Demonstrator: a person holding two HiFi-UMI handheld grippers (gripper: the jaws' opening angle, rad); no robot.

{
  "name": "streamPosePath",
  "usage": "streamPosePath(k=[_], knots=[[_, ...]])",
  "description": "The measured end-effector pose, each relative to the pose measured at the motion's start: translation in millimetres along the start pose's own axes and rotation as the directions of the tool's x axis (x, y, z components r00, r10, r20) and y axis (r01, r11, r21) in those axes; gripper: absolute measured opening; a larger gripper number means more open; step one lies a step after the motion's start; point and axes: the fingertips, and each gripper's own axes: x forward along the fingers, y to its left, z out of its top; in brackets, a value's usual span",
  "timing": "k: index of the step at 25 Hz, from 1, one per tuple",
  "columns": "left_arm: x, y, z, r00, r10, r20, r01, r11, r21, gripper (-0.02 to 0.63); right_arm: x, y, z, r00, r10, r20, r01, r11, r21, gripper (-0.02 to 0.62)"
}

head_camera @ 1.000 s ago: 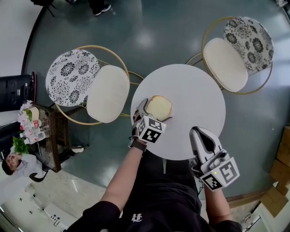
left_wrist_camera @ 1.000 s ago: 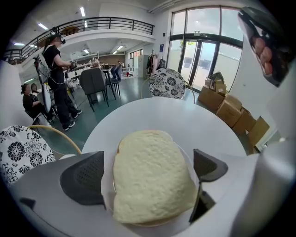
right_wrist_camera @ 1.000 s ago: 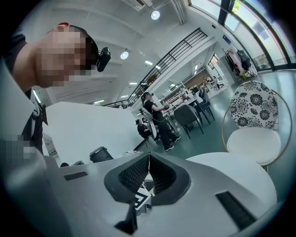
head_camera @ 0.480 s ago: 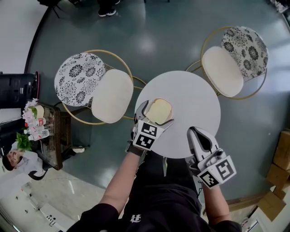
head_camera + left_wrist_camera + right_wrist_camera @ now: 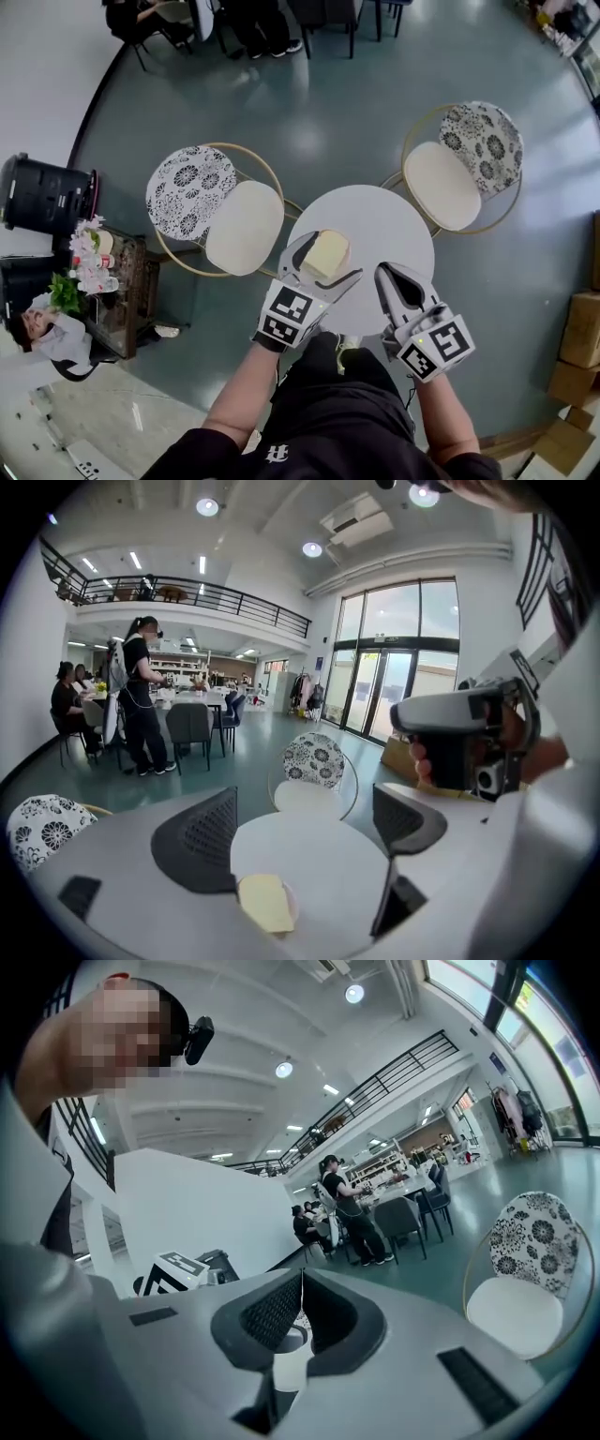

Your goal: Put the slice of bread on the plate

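My left gripper [image 5: 302, 808] is released. Its jaws have just been closing a little, yet they stand well apart with nothing pressed between them. Past and below them lies the bread [image 5: 264, 902], flat on the plate [image 5: 292, 906], which sits on the near left part of the desk [image 5: 394, 225], well under the gripper.

A second ago this gripper was low at the bread, with its jaws either side of it. Now it has come up and away, and the bread has stayed down on the plate. I judge the placing done and this the withdrawal.

My right gripper [image 5: 302, 1279], beside the left and likewise raised off the desk, is clenched on nothing, its pads meeting. The whole desk looks smaller from my head than it did, and more of the floor and the two chairs beyond the grippers shows.

Some things I cannot make out. The bread covers nearly all of the plate, so only a thin strip of rim shows, and I cannot say how well centred the slice is. From my head the left gripper overlaps the bread, so that view alone would not show them apart. The right gripper view shows neither bread nor plate, only a pale patch under its jaws.
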Motion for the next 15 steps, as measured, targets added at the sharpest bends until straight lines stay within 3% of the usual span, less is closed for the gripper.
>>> streamPosePath(k=[10, 15], knots=[[-68.3, -49.7, 73.6, 0.991, 0.002, 0.132, -0.013, 0.997, 0.080, 0.422, -29.2, 45.6, 43.9, 0.998, 0.046, 0.053, -0.042, 0.996, -0.074, 0.006], [-101.4, -71.3, 105.2, 0.975, 0.022, 0.223, -0.039, 0.996, 0.076, 0.299, -50.3, 61.8, 64.1, 0.994, 0.058, 0.089, -0.050, 0.994, -0.098, 0.006]])
